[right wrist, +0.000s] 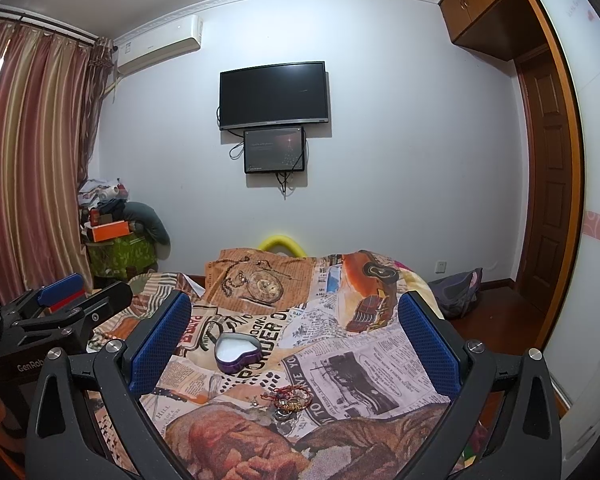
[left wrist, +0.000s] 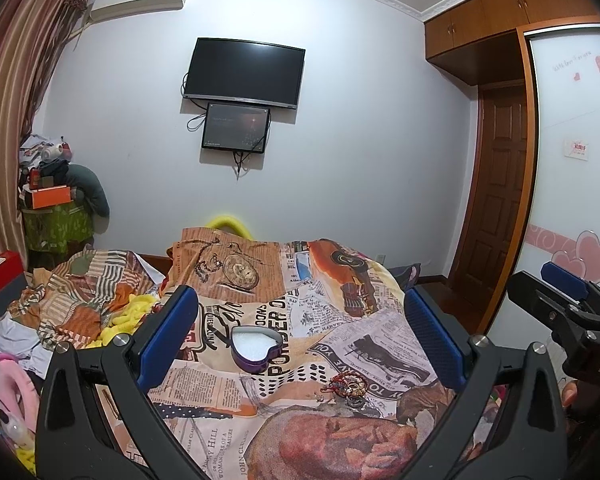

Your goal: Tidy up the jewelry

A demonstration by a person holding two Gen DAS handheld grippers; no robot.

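While both the left gripper (left wrist: 296,344) and right gripper (right wrist: 294,344) hang spread wide and empty over the bed (right wrist: 380,364), the tangled jewelry (right wrist: 290,400) lies nearest; I'd pinch one strand low, then carry it beyond to the open heart-shaped tin (right wrist: 236,354).

you see: dark tv (left wrist: 244,74) on wall | small screen (left wrist: 236,127) just below | air conditioner (right wrist: 160,46) | striped curtain (right wrist: 28,152) | newsprint bedspread (left wrist: 332,344)

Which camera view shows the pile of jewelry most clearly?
The left wrist view: the jewelry pile lies larger there, its red cords and rings distinct. The right wrist view shows the same pile smaller, nearer the bottom, on the bedspread.
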